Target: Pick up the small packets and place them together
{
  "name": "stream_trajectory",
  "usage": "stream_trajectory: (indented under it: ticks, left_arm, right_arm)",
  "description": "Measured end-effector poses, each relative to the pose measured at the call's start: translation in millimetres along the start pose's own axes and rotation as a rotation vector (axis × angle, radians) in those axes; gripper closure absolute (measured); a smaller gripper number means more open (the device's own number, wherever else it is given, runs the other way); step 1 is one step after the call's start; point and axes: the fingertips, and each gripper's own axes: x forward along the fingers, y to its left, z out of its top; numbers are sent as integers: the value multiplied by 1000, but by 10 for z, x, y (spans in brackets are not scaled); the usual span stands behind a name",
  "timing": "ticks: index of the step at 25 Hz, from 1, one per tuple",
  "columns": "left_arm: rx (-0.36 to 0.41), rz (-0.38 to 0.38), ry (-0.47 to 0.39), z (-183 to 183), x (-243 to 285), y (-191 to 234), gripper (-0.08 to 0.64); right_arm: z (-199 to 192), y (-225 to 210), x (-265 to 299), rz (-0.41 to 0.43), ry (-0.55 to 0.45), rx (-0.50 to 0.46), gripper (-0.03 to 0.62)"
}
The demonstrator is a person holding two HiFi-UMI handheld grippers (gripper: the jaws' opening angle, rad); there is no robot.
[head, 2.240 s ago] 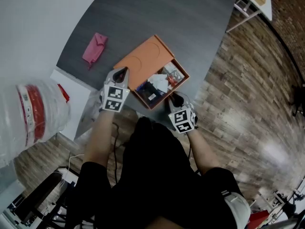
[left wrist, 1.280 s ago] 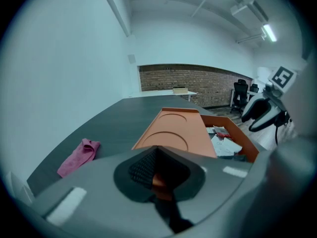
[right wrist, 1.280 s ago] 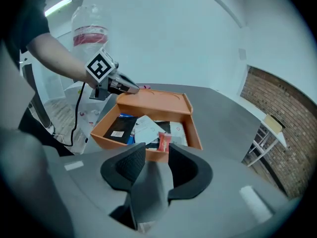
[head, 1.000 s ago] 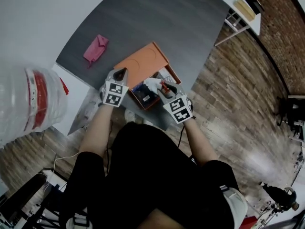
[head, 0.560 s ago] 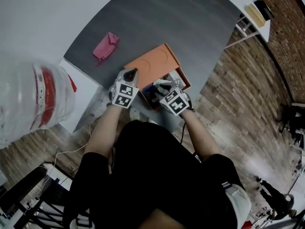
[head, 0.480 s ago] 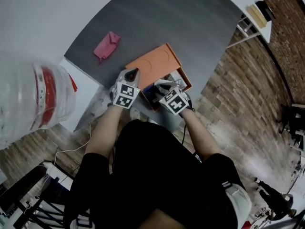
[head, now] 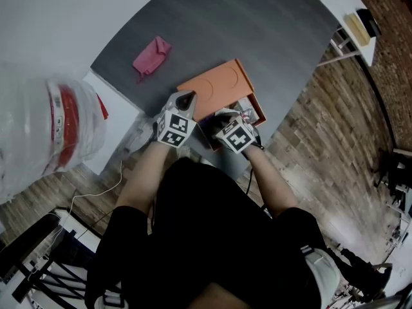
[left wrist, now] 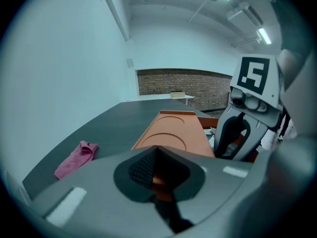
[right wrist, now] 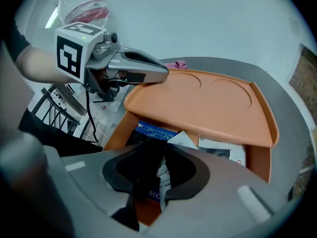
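An orange box (right wrist: 257, 157) with its lid (right wrist: 208, 100) slid partly aside holds several small packets, among them a blue one (right wrist: 153, 130) and a white one (right wrist: 218, 150). My right gripper (right wrist: 158, 175) reaches into the box from the near side. Its jaws are closing around a blue-and-white packet (right wrist: 161, 181) that stands between them; I see no firm pinch on it. My left gripper (left wrist: 154, 172) is shut and empty, hovering over the near end of the lid (left wrist: 173, 133). In the head view both grippers (head: 187, 99) (head: 222, 116) sit at the box (head: 248, 111).
A pink cloth (head: 151, 55) lies on the dark grey table (head: 257, 24) to the far left of the box. A large clear water jug (head: 45, 134) stands at the left, off the table. The table's near edge is just behind the box, with wooden floor (head: 335, 140) beyond.
My right gripper has moved left from the box's near right corner into the box, over the packets. The left gripper has stayed by the lid. The head camera has shifted a little.
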Motion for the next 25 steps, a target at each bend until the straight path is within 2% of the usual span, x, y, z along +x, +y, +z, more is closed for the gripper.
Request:
stream_trajectory:
  ticks: [6, 11, 16, 22, 25]
  left_arm:
    - [13, -7, -7, -6, -17, 1, 561]
    - [18, -13, -6, -13, -10, 13, 561]
    - [62, -19, 34, -52, 15, 14, 562]
    - [25, -28, 40, -52, 46, 68, 561]
    - [-18, -23, 38, -25, 35, 111, 561]
  right_arm:
    - [61, 7, -53, 18, -32, 38, 588]
    - [65, 3, -118, 28, -63, 69, 588]
    - [115, 30, -287, 51, -134, 118, 589]
    - [226, -21, -582, 32, -226, 121, 589]
    - [268, -59, -738, 18, -266, 115, 589]
